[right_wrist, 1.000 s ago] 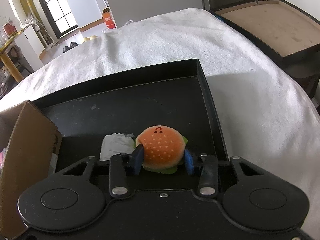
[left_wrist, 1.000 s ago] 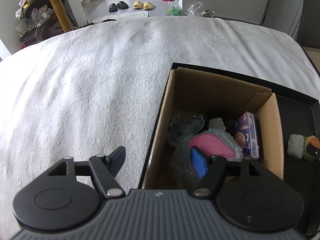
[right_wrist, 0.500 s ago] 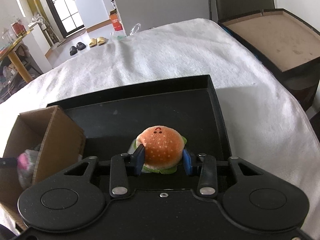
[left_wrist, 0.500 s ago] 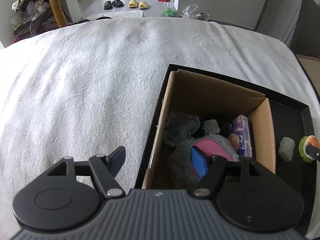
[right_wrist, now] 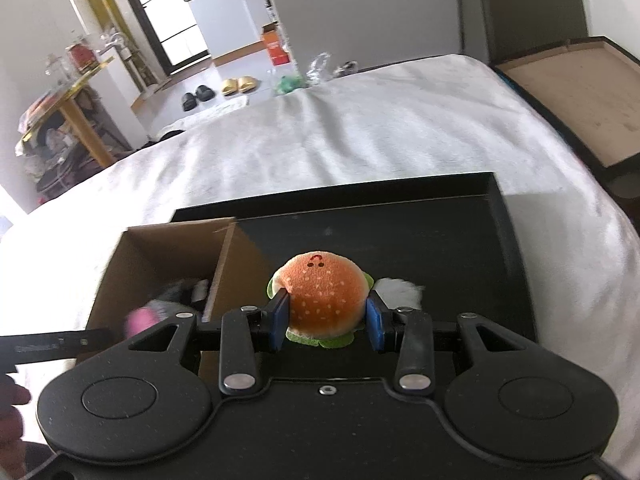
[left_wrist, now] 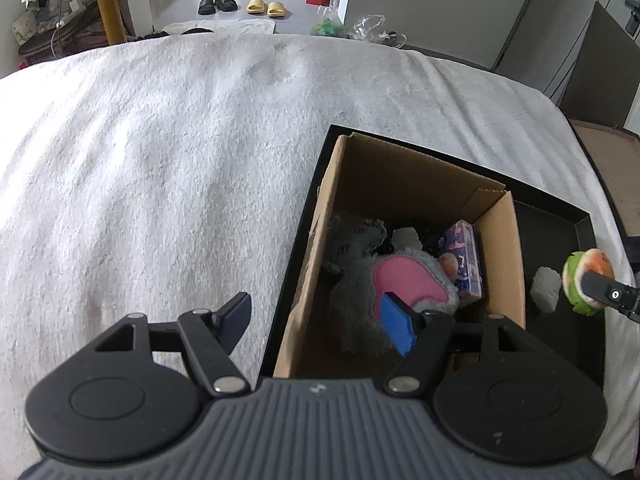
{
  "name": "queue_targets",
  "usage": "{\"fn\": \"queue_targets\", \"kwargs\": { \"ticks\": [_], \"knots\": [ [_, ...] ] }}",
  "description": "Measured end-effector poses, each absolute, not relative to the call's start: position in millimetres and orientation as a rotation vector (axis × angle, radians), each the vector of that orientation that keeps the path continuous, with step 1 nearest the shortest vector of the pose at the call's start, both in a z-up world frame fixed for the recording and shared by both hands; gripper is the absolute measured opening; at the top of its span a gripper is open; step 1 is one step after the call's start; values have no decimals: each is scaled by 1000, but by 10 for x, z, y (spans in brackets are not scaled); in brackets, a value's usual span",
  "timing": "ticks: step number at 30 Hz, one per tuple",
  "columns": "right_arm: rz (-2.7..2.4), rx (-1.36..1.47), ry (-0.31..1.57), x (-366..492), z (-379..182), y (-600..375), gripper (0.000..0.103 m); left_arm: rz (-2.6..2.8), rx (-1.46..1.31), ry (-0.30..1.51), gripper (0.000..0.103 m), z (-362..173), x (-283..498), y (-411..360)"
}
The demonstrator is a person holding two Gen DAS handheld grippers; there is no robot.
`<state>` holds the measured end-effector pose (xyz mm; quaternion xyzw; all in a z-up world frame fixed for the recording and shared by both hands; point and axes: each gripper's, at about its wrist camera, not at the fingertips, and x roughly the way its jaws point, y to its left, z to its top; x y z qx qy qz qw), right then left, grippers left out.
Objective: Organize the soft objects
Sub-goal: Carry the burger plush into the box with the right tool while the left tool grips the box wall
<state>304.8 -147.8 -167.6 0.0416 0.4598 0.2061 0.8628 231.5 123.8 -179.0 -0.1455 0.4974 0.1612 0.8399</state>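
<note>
Left wrist view, left hand-held gripper (left_wrist: 316, 328): fingers spread wide, holding nothing; one blue pad hangs over the white blanket (left_wrist: 160, 160), the other over the box.
Left wrist view, cardboard box (left_wrist: 500, 256): stands open in the left part of a black tray (left_wrist: 584, 224) on the blanket; inside lie a grey plush with a pink patch (left_wrist: 400, 284), a darker grey plush and a purple packet (left_wrist: 464, 256).
Left wrist view, far right: the burger plush (left_wrist: 580, 276) is pinched in the other tool, above the tray, right of the box; a small white soft piece (left_wrist: 546, 288) lies on the tray floor beside it.
Right wrist view, right hand-held gripper (right_wrist: 327, 322): closed onto the burger plush (right_wrist: 324, 296), blue pads pressing its left and right sides, lifted clear of the tray.
Right wrist view, box (right_wrist: 160, 252): near left of the burger, partly blurred.
Risk: the round, squashy burger could squirt from the pads if squeezed unevenly.
Risk: swinging left too low could knock the box wall, or meet the open left tool hovering there.
</note>
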Motion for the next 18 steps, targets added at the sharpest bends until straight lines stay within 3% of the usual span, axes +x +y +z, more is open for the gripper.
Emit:
{"fn": "queue_targets", "kwargs": {
  "ticks": [12, 18],
  "knots": [
    [515, 51, 1002, 2805, -1532, -1040, 39, 292, -375, 1053, 66, -1772, 2124, 1332],
    [543, 39, 1028, 2694, -1511, -858, 39, 264, -402, 1059, 53, -1795, 2060, 1350]
  ]
}}
